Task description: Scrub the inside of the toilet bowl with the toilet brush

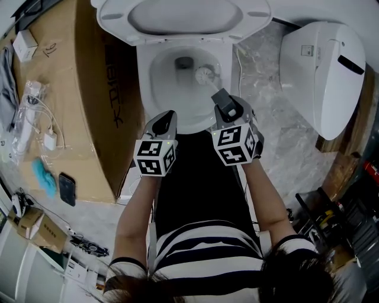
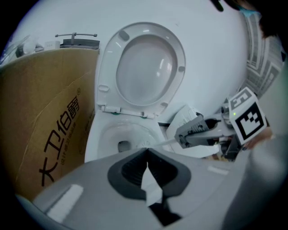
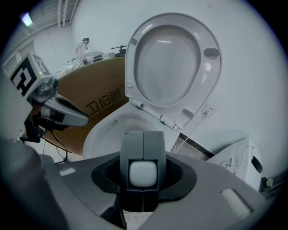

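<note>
The white toilet bowl (image 1: 145, 77) stands open below me, its seat and lid (image 1: 183, 15) raised against the wall. Inside it, at the right by the drain, rests the white head of the toilet brush (image 1: 204, 75). My right gripper (image 1: 223, 97) hangs over the bowl's front right rim, shut on the brush; in the right gripper view the white handle end (image 3: 143, 174) sits clamped between the jaws. The left gripper (image 1: 167, 115) hovers over the front left rim, shut and empty. From the left gripper view the thin handle (image 2: 162, 142) slants from the right gripper (image 2: 198, 130) down into the bowl (image 2: 108, 134).
A large cardboard box (image 1: 65, 89) stands tight against the toilet's left side, with a phone (image 1: 67, 188), cables and small items on top. A second white toilet unit (image 1: 323, 71) lies on the marble floor (image 1: 266, 77) to the right. Tools clutter the lower right.
</note>
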### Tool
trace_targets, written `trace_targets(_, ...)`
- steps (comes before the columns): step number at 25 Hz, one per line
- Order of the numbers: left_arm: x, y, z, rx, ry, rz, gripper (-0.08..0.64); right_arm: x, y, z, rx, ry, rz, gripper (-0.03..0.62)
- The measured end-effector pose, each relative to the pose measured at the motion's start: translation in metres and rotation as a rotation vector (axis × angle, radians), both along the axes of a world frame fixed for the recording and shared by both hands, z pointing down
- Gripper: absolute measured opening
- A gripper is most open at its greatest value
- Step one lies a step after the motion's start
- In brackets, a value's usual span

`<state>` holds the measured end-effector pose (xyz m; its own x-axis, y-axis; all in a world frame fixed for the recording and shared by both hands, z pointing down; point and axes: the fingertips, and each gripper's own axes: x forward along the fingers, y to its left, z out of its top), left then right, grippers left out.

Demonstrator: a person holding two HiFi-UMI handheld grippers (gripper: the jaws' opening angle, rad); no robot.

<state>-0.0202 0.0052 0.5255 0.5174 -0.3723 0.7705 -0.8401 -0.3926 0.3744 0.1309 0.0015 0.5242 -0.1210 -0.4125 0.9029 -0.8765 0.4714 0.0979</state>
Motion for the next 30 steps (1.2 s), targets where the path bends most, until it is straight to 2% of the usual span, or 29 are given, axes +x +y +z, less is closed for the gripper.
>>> trace_targets(14, -0.011, 0.017, 0.007, -0.036, -0.008, -0.053, 0.0, -0.025, 0.044, 0.011, -0.099, -0.032, -0.103, 0.176)
trace_targets(23, -0.03, 0.025, 0.011, -0.049, -0.019, -0.12, 0.0, -0.056, 0.05, 0.018, -0.135, -0.094, -0.163, 0.175)
trace_targets(30, -0.041, 0.03, 0.011, -0.048, -0.023, -0.163, 0.0, -0.078, 0.041, 0.016, -0.128, -0.146, -0.178, 0.175)
